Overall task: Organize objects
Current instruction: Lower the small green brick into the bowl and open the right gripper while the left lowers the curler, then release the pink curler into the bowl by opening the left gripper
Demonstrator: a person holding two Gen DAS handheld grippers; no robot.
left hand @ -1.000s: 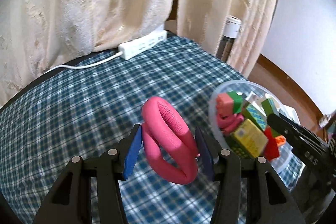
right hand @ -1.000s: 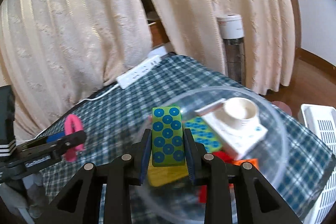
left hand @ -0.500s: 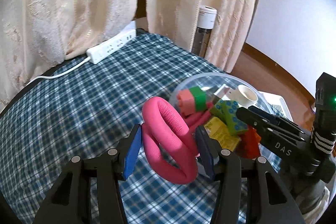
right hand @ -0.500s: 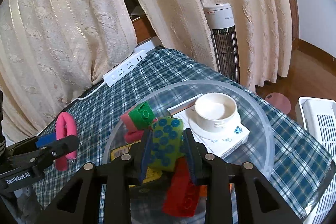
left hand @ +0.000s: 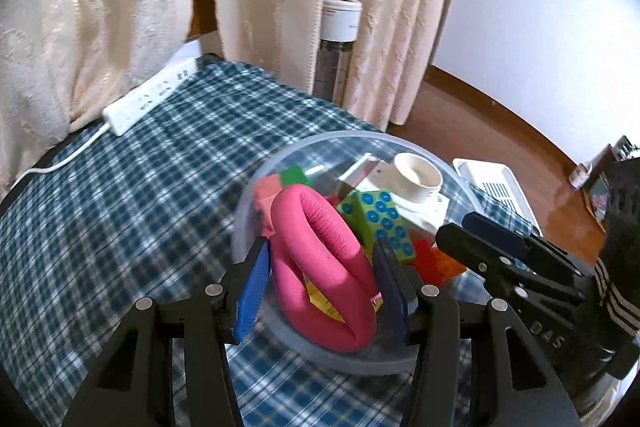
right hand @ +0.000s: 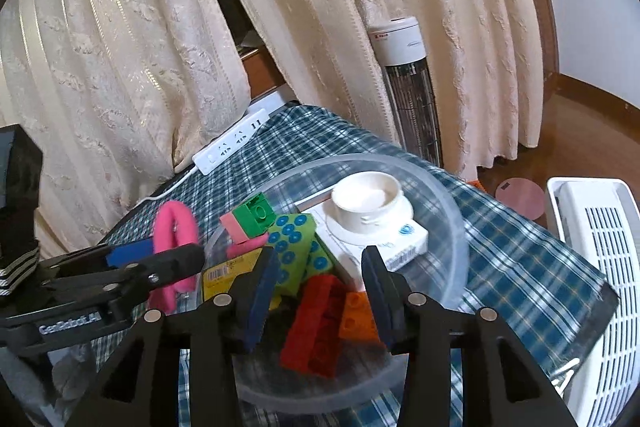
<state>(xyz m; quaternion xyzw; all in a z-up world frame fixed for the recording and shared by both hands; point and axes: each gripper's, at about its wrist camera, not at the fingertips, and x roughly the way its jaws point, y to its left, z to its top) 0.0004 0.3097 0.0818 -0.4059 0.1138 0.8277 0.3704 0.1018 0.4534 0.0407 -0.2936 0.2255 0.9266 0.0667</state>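
Note:
My left gripper (left hand: 320,279) is shut on a pink foam ring (left hand: 320,259) and holds it over the near left rim of a clear plastic bowl (left hand: 340,143). The ring also shows in the right wrist view (right hand: 174,231). The bowl (right hand: 456,227) holds a green block with blue dots (right hand: 292,247), a pink and green block (right hand: 248,219), red (right hand: 316,323) and orange (right hand: 356,315) bricks, and a white cup (right hand: 366,197) on a white box. My right gripper (right hand: 322,287) is open and empty above the bricks.
The bowl stands on a blue plaid tablecloth (left hand: 140,195). A white power strip (left hand: 150,99) lies at the table's back edge under cream curtains. A tower heater (right hand: 408,87) stands behind the table. A white slatted basket (right hand: 600,267) is on the floor at right.
My right gripper has opened and let go of the green dotted block, which now lies in the bowl. My left gripper has carried the pink ring right, over the bowl's rim.

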